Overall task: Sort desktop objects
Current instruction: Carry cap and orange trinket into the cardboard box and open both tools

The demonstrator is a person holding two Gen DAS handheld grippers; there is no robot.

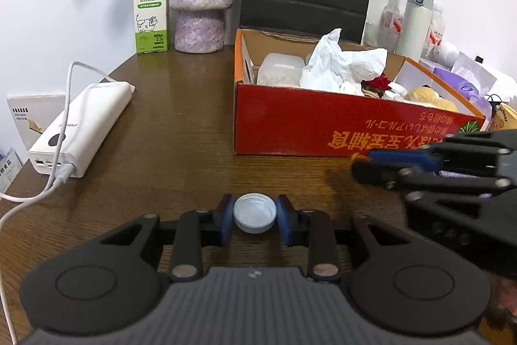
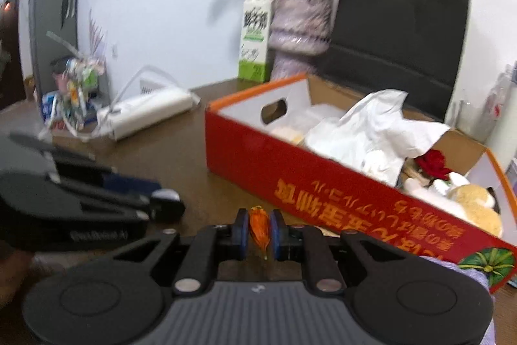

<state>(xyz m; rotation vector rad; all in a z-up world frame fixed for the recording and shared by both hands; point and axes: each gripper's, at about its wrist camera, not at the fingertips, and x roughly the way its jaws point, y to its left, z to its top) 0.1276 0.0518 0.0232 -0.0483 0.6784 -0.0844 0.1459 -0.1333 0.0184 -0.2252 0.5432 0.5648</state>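
Both grippers loaded beside the red box (image 1: 323, 122)
Left gripper (image 1: 255, 217) jaws pinch a white bottle cap (image 1: 255, 212); right gripper (image 2: 258, 231) jaws pinch a small orange piece (image 2: 258, 227) above the tabletop (image 1: 181, 125).

Left wrist view: low over the brown table (image 1: 181, 118), angled down along its own fingers, facing the far wall. Right wrist view: similarly low and tilted, nearer the red box (image 2: 290, 170). Shared: box, milk carton (image 1: 151, 2), vase (image 2: 300, 31).

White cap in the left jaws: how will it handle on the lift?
The white bottle cap looks like thin plastic, so probably very light. Its round rim meets the blue pads on narrow contacts, so it may pivot or slip. Dropped on edge, it would likely roll.
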